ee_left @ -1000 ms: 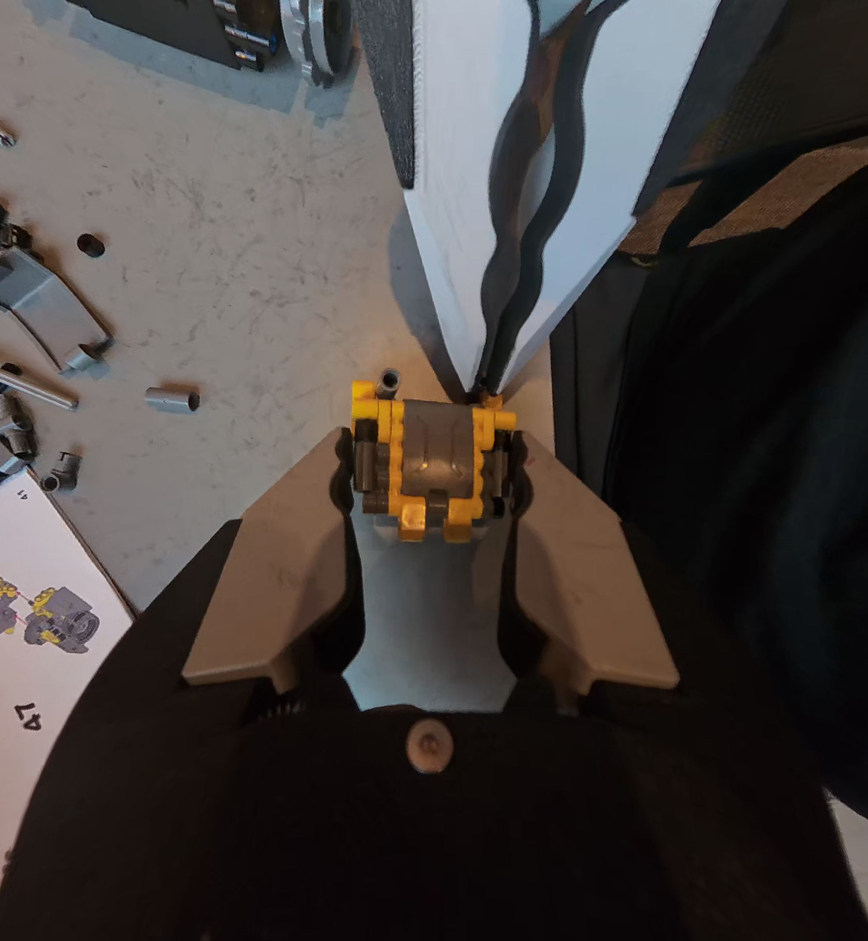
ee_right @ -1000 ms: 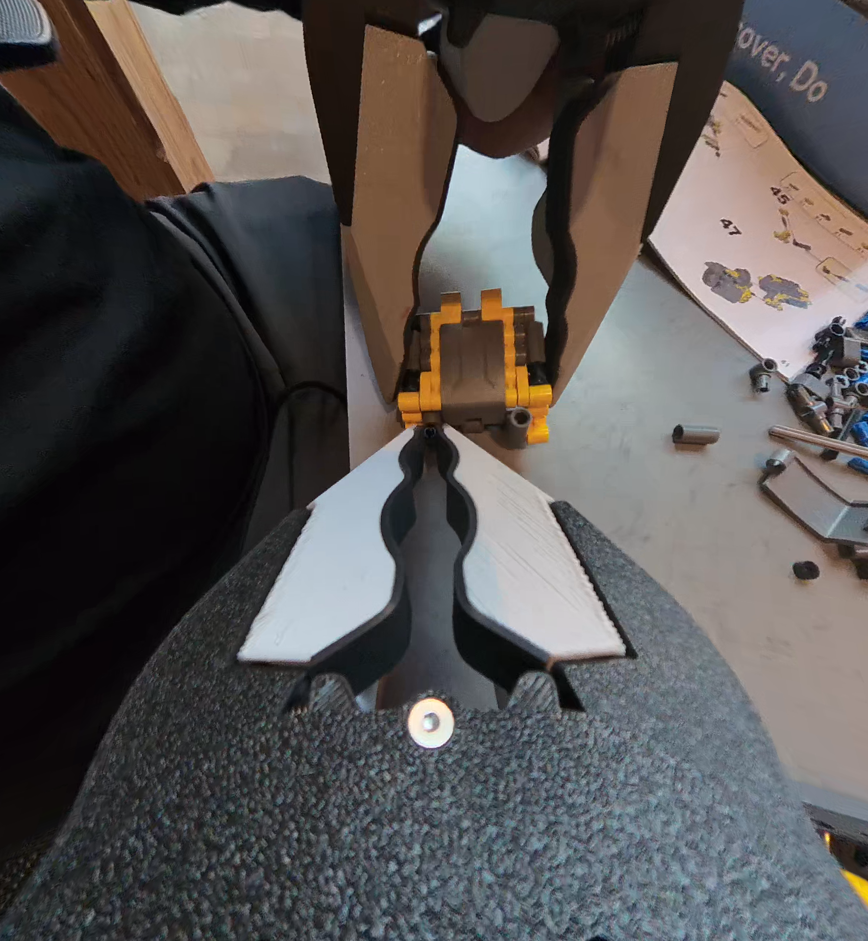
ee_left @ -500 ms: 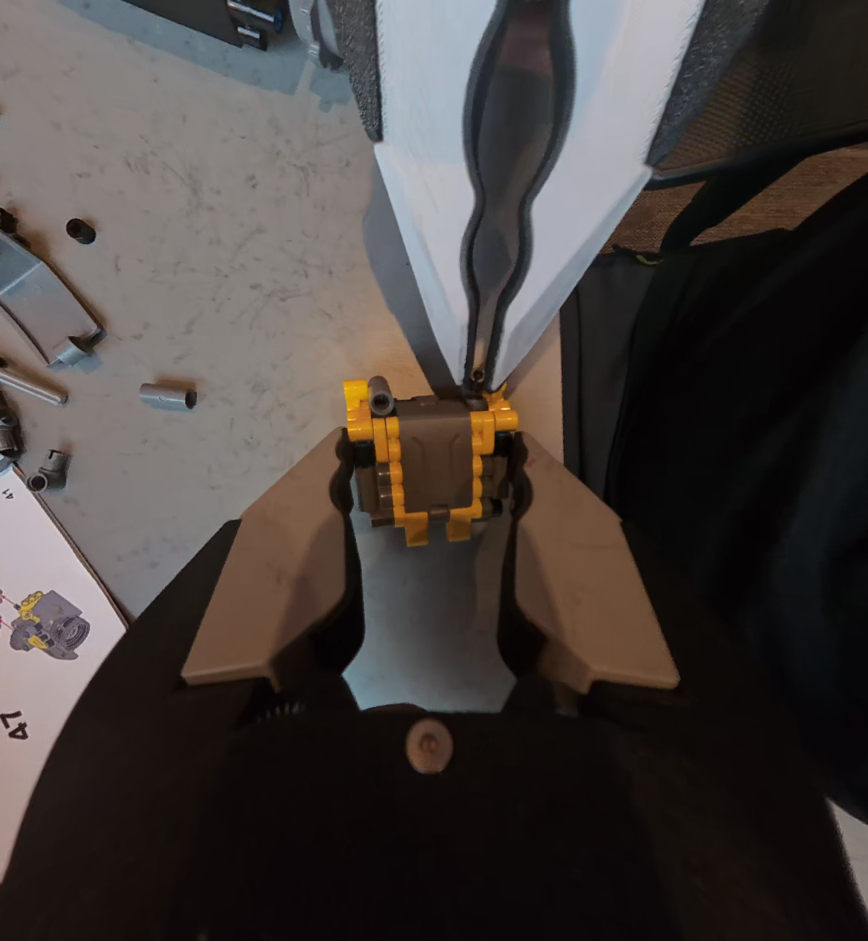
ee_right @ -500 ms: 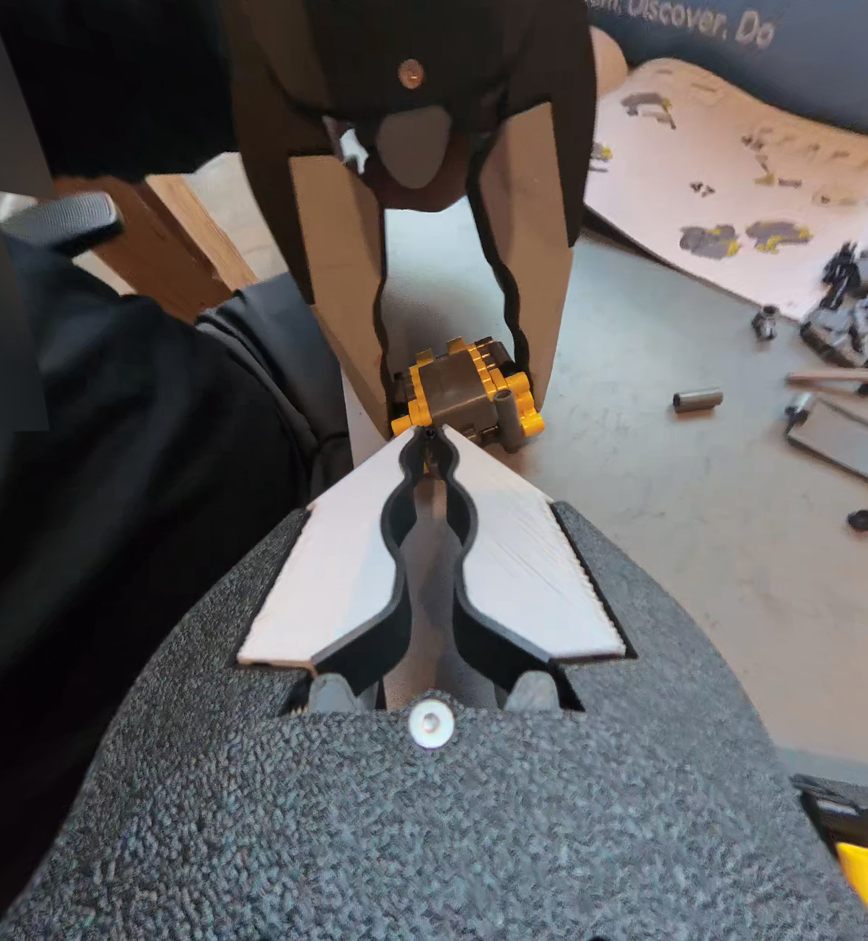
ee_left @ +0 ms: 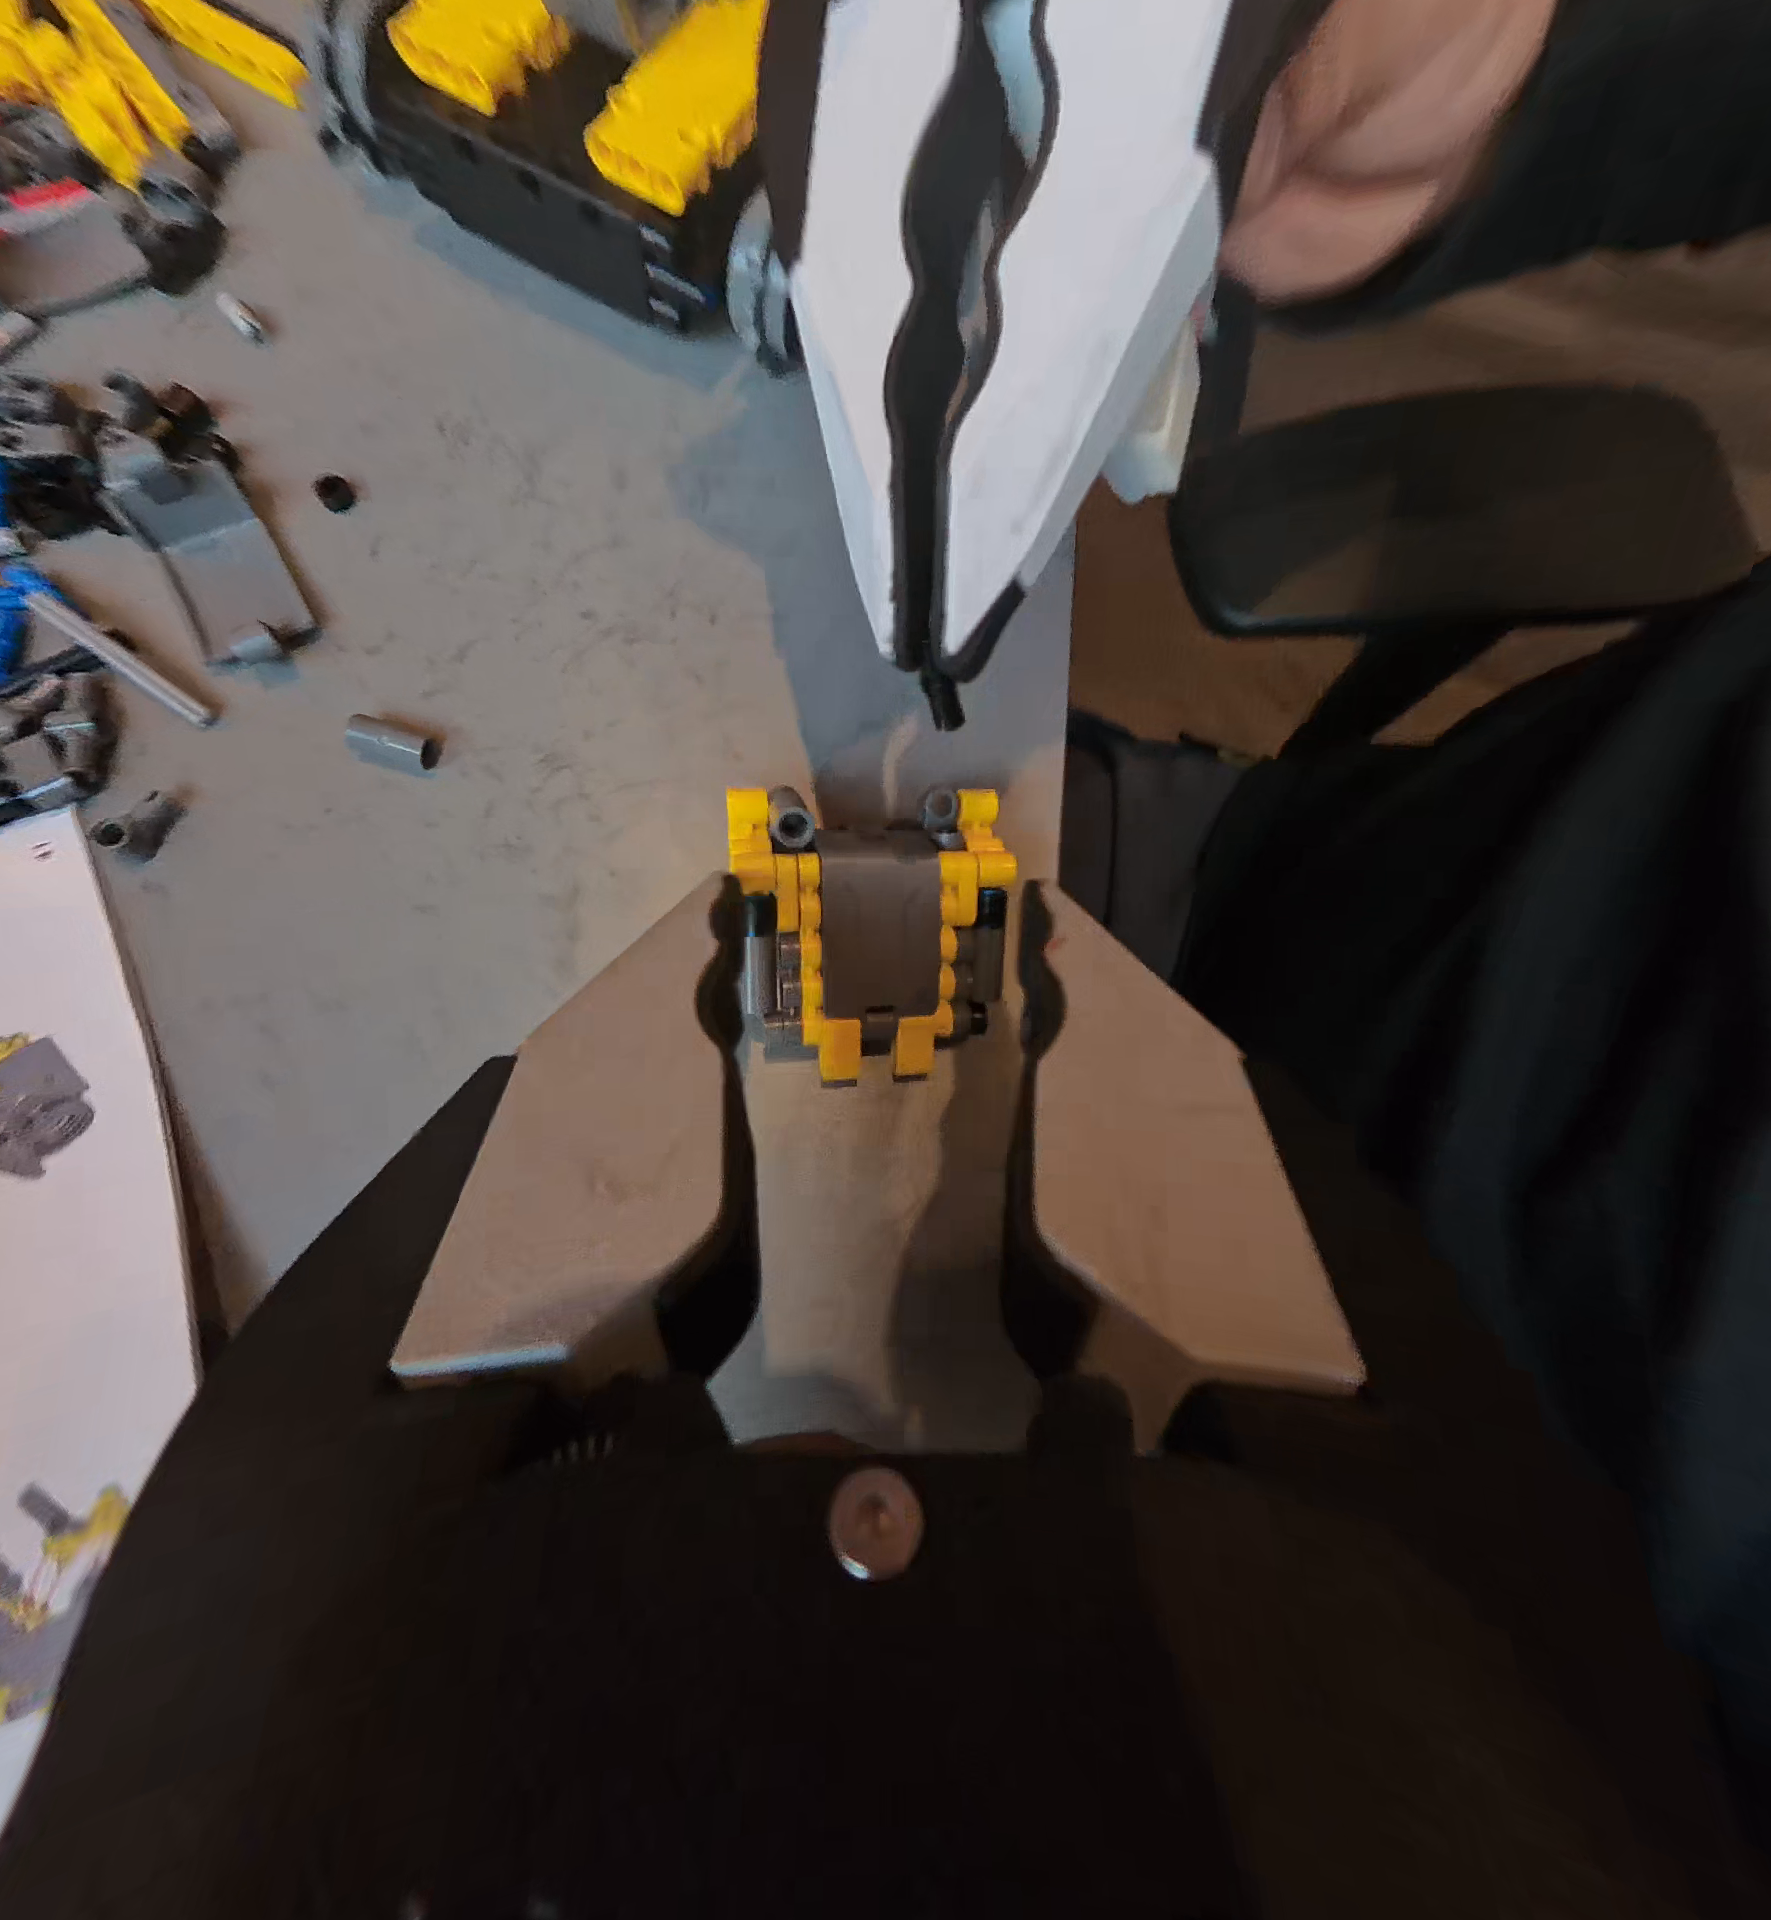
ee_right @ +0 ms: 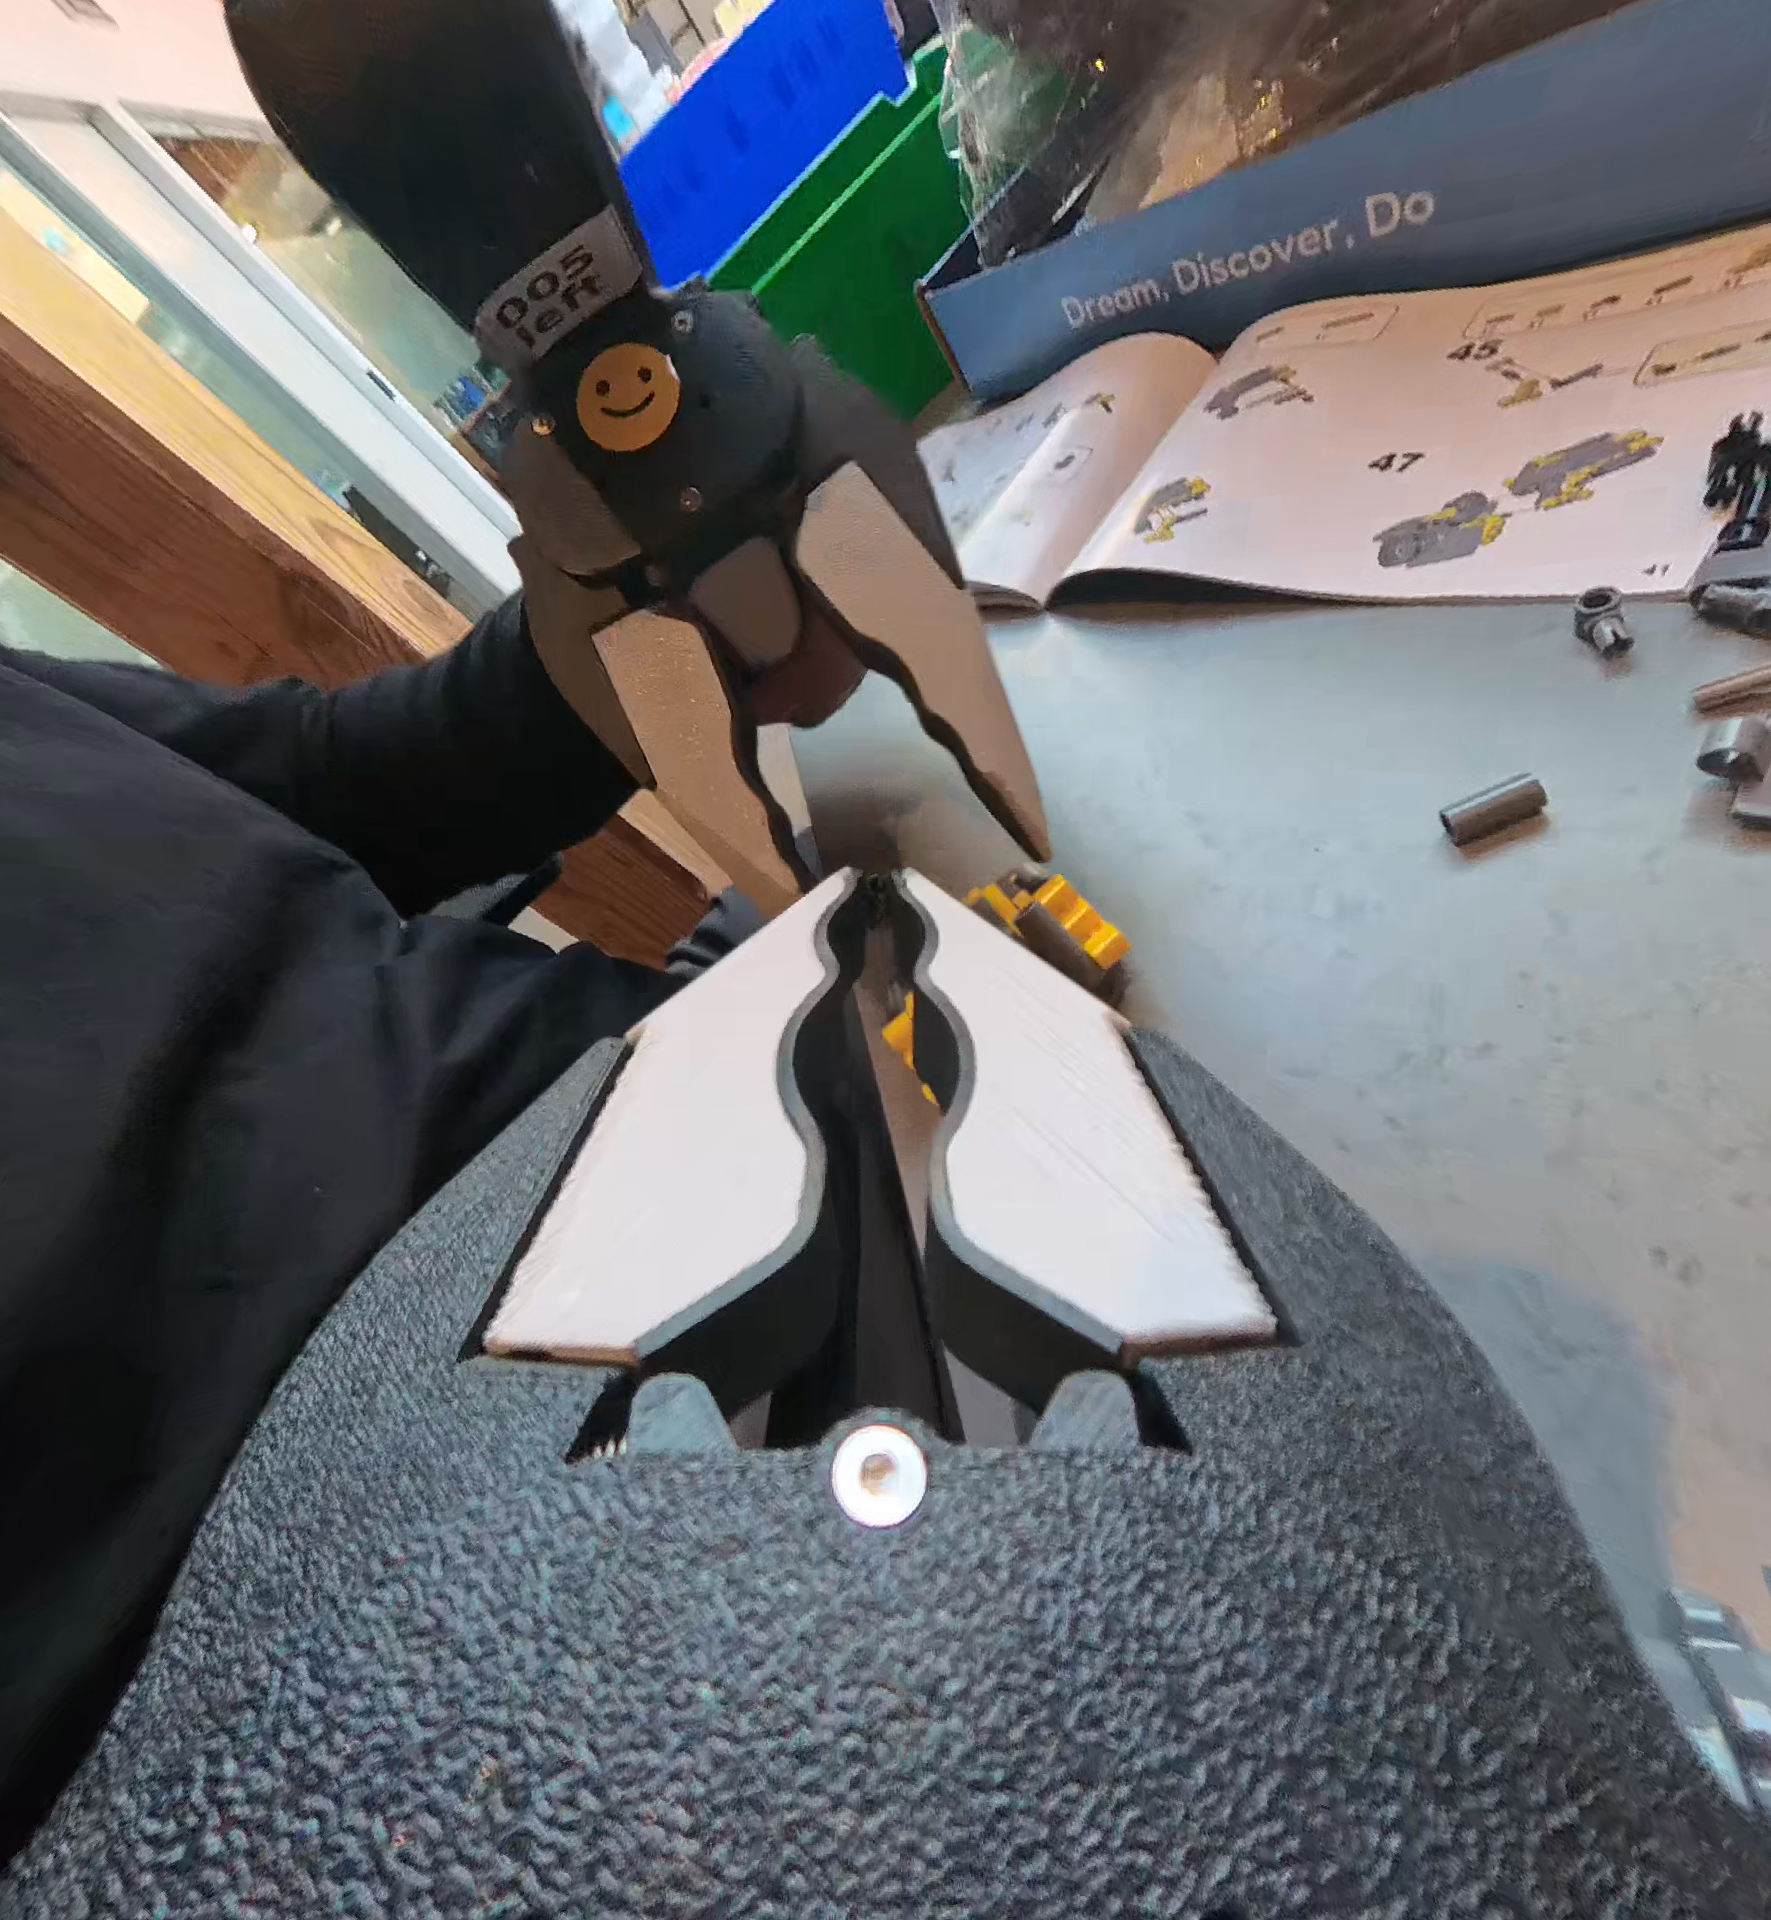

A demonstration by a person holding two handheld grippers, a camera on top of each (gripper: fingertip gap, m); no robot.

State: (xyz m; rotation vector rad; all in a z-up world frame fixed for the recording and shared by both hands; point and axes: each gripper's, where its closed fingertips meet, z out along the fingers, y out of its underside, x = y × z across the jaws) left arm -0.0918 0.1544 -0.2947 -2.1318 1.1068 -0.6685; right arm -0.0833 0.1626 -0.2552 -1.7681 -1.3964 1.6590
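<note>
My left gripper (ee_left: 876, 894) is shut on a small yellow and grey brick assembly (ee_left: 876, 935), held just over the grey table (ee_left: 507, 582) near its edge. My right gripper (ee_left: 925, 655) hangs a little beyond and above the assembly, apart from it. Its white fingers are shut, with a small black piece (ee_left: 943, 707) sticking out of the tips. In the right wrist view my right gripper (ee_right: 876, 883) points at the left gripper's fingers (ee_right: 673, 727). The assembly (ee_right: 1063, 925) shows only partly behind my right fingers.
An open instruction booklet (ee_right: 1380, 468) lies at the far side, also seen in the left wrist view (ee_left: 19, 1143). A loose grey tube (ee_left: 393, 743), a grey curved panel (ee_left: 226, 561) and several small parts lie left. A yellow and black model (ee_left: 569, 156) stands behind. Dark clothing (ee_left: 1587, 1039) is beside the table edge. My right fingertips sit around 4 cm from my left ones.
My right gripper has drawn back and up from the assembly, still shut with the black piece in its tips. A grey pin now shows at the assembly's far right corner. The left keeps its grip.
</note>
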